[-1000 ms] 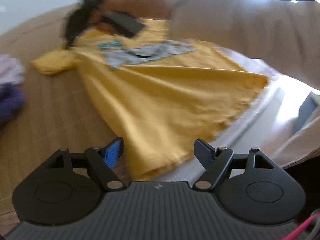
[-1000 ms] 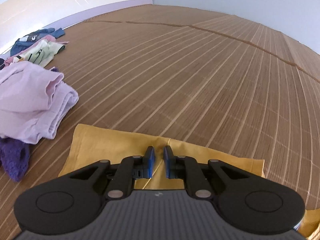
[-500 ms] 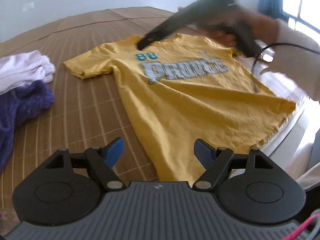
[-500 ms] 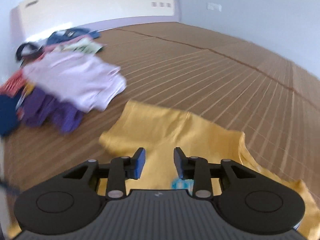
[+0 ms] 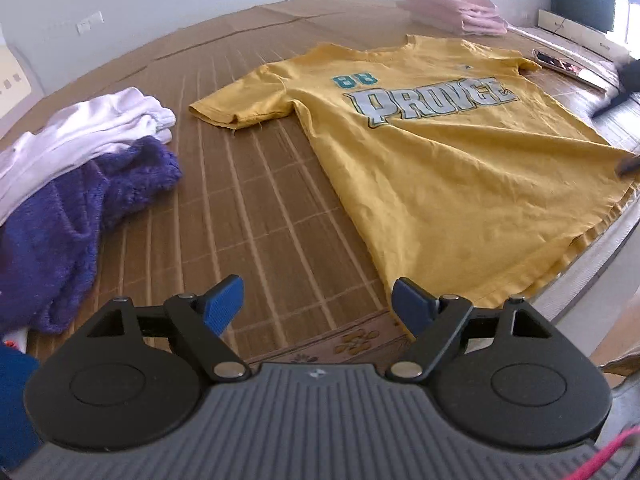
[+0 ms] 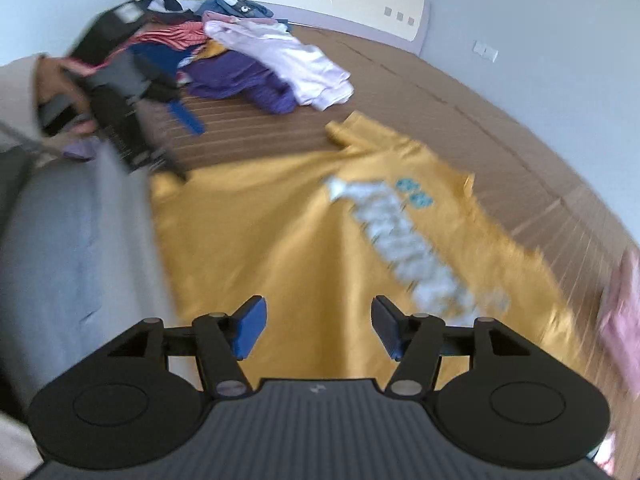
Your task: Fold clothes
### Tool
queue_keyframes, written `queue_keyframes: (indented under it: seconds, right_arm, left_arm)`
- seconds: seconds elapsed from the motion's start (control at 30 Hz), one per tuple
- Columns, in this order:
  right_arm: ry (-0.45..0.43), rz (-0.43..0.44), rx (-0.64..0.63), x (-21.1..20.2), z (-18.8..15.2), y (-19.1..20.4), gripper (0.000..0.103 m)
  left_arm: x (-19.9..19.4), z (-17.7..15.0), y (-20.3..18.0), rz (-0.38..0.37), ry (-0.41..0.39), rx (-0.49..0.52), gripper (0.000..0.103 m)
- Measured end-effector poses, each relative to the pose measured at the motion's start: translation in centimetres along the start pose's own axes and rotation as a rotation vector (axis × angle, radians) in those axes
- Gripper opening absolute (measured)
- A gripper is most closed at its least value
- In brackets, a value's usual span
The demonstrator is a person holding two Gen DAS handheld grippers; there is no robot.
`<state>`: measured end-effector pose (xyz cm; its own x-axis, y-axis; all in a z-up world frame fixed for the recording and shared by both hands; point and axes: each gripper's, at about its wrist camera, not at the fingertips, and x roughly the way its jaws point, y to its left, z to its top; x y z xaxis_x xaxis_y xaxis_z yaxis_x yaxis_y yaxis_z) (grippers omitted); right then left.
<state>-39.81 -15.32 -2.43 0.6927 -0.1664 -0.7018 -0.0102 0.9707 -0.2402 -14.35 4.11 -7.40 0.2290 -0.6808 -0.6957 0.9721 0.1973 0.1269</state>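
**Both grippers open, yellow shirt lying flat**

Since half a second ago, both grippers are pulling back from the yellow T-shirt (image 5: 452,160): the right gripper (image 6: 318,328), whose jaws were only slightly parted, is now showing them spread wide, and it is no longer reaching across the shirt in the left wrist view. The left gripper (image 5: 318,304) is hovering at the bottom centre of its frame, jaws wide apart and gripping nothing, just beside the shirt's lower left hem corner.

The shirt is lying face up and spread flat on the woven bed mat (image 5: 248,216), filling the centre and right of the left view, its printed lettering showing. In the right wrist view the shirt is filling the middle of the frame, blurred, beneath the empty right jaws.

A purple knit garment (image 5: 76,216) and a white garment (image 5: 92,128) are piled at the left edge, well apart from the shirt. Folded pink clothes (image 5: 456,10) are sitting at the upper right. A hand (image 6: 60,92) holding the left gripper is appearing at the upper left of the right view.
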Motion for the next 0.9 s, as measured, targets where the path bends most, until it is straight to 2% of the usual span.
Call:
queue_keyframes:
  seconds: [0.1, 0.17, 0.23, 0.33, 0.47, 0.57, 0.9]
  right_arm:
    - [0.001, 0.024, 0.035, -1.1, -2.8, 2.5, 0.057]
    - [-0.019, -0.021, 0.05, -1.1, -3.7, 4.1, 0.05]
    - [-0.049, -0.044, 0.063, -0.4, -3.7, 5.1, 0.037]
    - [-0.096, -0.01, 0.147, 0.7, -2.8, 5.8, 0.033]
    - [-0.107, -0.029, 0.05, 2.4, -1.5, 7.6, 0.031]
    - [-0.083, -0.036, -0.02, 3.5, -1.0, 8.5, 0.029]
    - [-0.098, -0.01, 0.069, 4.5, -0.8, 8.2, 0.002]
  left_arm:
    - [-0.2, 0.0, 0.2, -0.006, -0.026, -0.004, 0.085]
    - [-0.5, 0.2, -0.2, -0.013, -0.05, 0.013, 0.085]
    - [-0.8, 0.3, -0.5, -0.038, -0.068, 0.017, 0.085]
    - [-0.8, 0.4, -0.8, -0.051, -0.072, 0.006, 0.085]
    - [-1.0, 0.2, -1.0, -0.058, -0.065, 0.021, 0.085]
    - [-1.2, 0.2, -1.3, -0.071, -0.068, 0.039, 0.085]
    - [-1.8, 0.3, -1.2, -0.064, -0.091, 0.045, 0.085]
